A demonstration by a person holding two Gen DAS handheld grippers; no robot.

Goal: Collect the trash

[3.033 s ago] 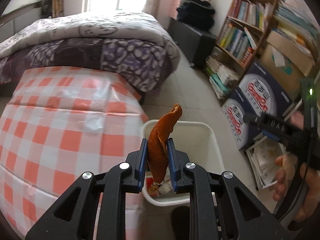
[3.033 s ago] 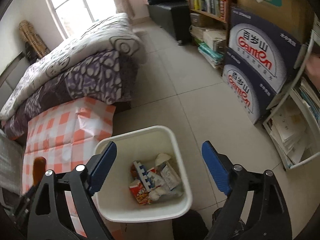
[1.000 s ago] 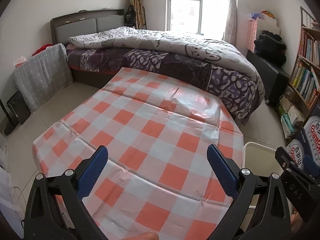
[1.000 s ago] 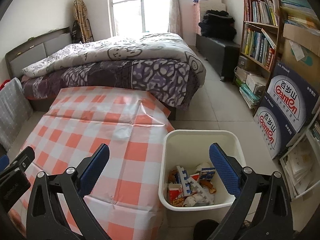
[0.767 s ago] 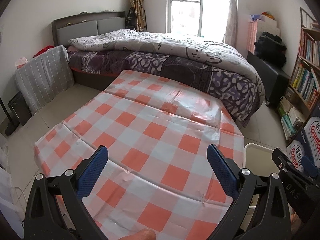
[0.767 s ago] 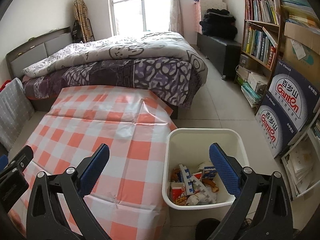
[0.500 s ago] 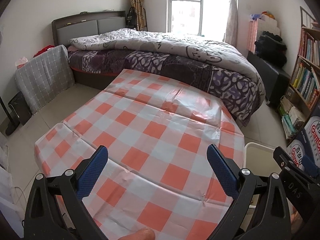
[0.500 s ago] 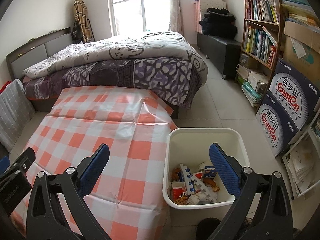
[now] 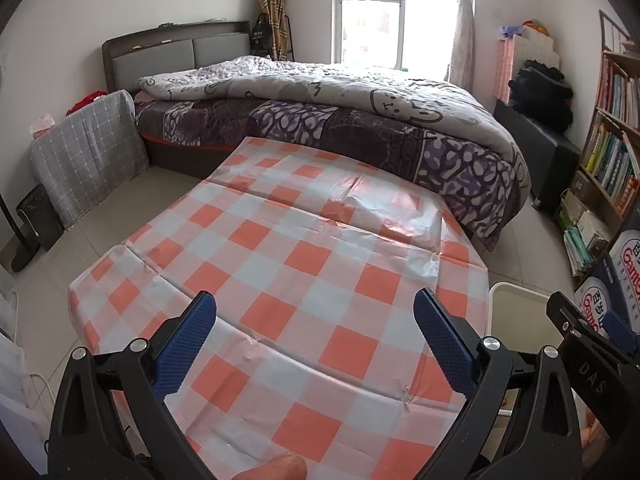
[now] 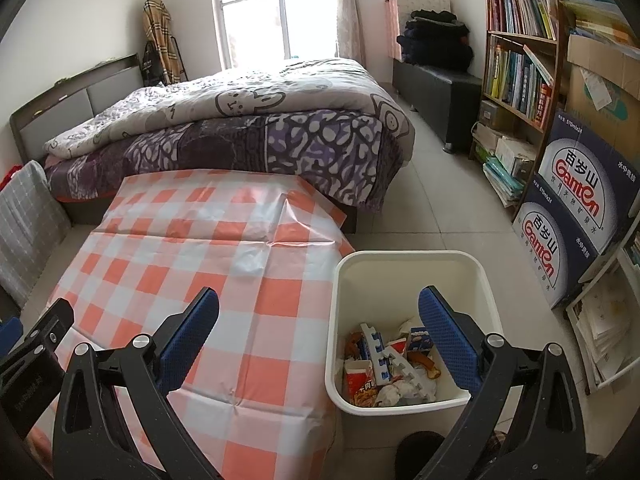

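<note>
A white trash bin (image 10: 416, 260) stands on the floor right of the table; its rim also shows in the left wrist view (image 9: 516, 292). Inside lie wrappers, crumpled paper and an orange peel (image 10: 424, 360). The table wears an orange-and-white checked cloth (image 9: 304, 280), also in the right wrist view (image 10: 200, 260), with no trash on it. My left gripper (image 9: 316, 336) is open and empty above the table's near part. My right gripper (image 10: 320, 332) is open and empty, above the table's right edge and the bin.
A bed with a purple and grey quilt (image 9: 360, 120) stands behind the table. A bookshelf (image 10: 520, 52) and stacked Ganten boxes (image 10: 576, 208) line the right wall. A grey checked cover (image 9: 88, 152) sits at left. Tiled floor (image 10: 432, 200) lies between bed and shelves.
Three seconds ago my left gripper held an orange peel over the bin; now it is open, empty and over the table. In the last second both views barely shifted.
</note>
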